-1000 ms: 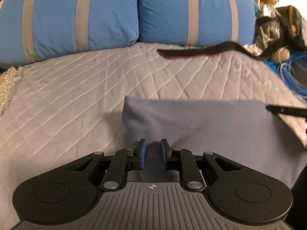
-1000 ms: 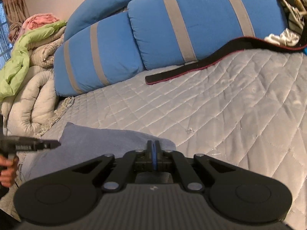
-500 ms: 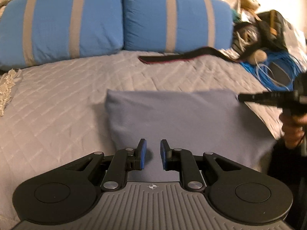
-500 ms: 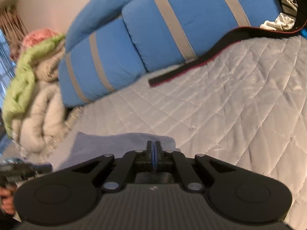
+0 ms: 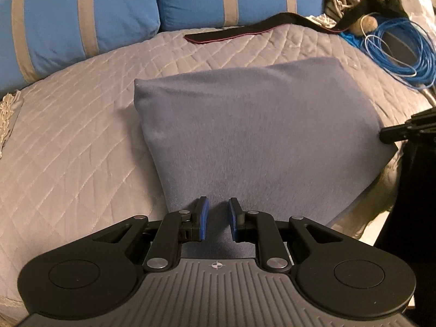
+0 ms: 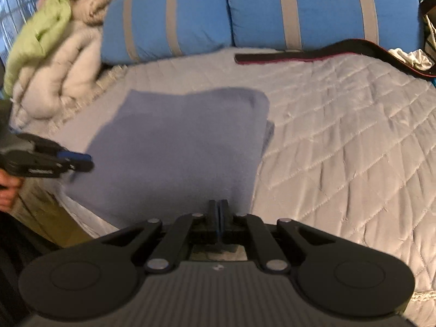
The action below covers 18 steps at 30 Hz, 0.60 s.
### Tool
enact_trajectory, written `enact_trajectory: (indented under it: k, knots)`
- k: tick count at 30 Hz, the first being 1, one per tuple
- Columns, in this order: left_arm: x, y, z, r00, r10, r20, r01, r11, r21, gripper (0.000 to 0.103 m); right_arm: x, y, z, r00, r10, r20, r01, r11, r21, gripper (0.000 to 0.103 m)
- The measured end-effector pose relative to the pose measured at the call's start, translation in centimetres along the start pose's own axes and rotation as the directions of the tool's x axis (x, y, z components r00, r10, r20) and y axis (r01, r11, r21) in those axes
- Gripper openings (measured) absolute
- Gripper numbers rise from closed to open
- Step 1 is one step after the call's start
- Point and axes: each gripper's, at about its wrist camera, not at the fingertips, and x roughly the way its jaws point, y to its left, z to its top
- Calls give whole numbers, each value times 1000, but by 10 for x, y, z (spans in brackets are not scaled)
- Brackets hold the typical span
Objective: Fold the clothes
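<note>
Nearest the left wrist camera, the left claw (image 5: 216, 215) is seen with its blue-padded fingers spread apart, nothing held between them, poised over the near edge of a folded grey-blue garment (image 5: 256, 125). Nearest the right wrist camera, the right claw (image 6: 218, 212) is shown with its fingers pressed together at the garment's near edge; whether cloth is pinched between them cannot be told. The garment is laid flat as a rough rectangle on a bed covered by a pale quilted bedspread (image 5: 68, 147), close to the bed's near edge. At the left border of the right wrist view, part of a hand (image 6: 8, 193) is seen gripping the other tool. Farther back, a black strap with a red edge (image 5: 245, 28) is stretched across the bedspread. Behind it, blue pillows with grey stripes (image 5: 81, 19) are propped up. At the far right, a coil of blue cable (image 5: 397, 51) is visible; at the far left of the right wrist view, cream and green bedding (image 6: 54, 41) is piled.
</note>
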Motion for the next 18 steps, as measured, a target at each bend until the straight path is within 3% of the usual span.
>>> enact_trajectory:
  k: [2,4,6,8,10,13,15,18]
  knots:
    - [-3,1,-2,1000,-6,2,6,1000,-6,16,4,-1,-2,1000,-10,-10,10,1000,-2,17]
    - [-5,14,-1,998,-56,27,58,995,-81,18,1,-3,-2,1000,2,-3,-2,1000,8,19]
    - [-6,27,0,993,-104,55,111,982,-153,27,-5,-6,-1,1000,18,18,-18,999,31,29]
    - [-8,41,1,985,-149,86,165,961,-224,46,-10,-13,2,998,36,41,-39,997,67,60]
    - [-10,54,3,974,-192,121,220,931,-291,56,-12,-19,8,998,44,54,-49,994,98,74]
    - [-12,74,4,952,-249,178,300,873,-385,65,-14,-29,16,996,56,73,-66,987,144,78]
    - [-13,88,5,935,-281,216,350,826,-442,65,-11,-36,23,995,72,70,-84,979,185,80]
    - [10,102,7,944,-292,155,329,790,-518,65,10,-49,34,992,128,19,-129,958,258,81]
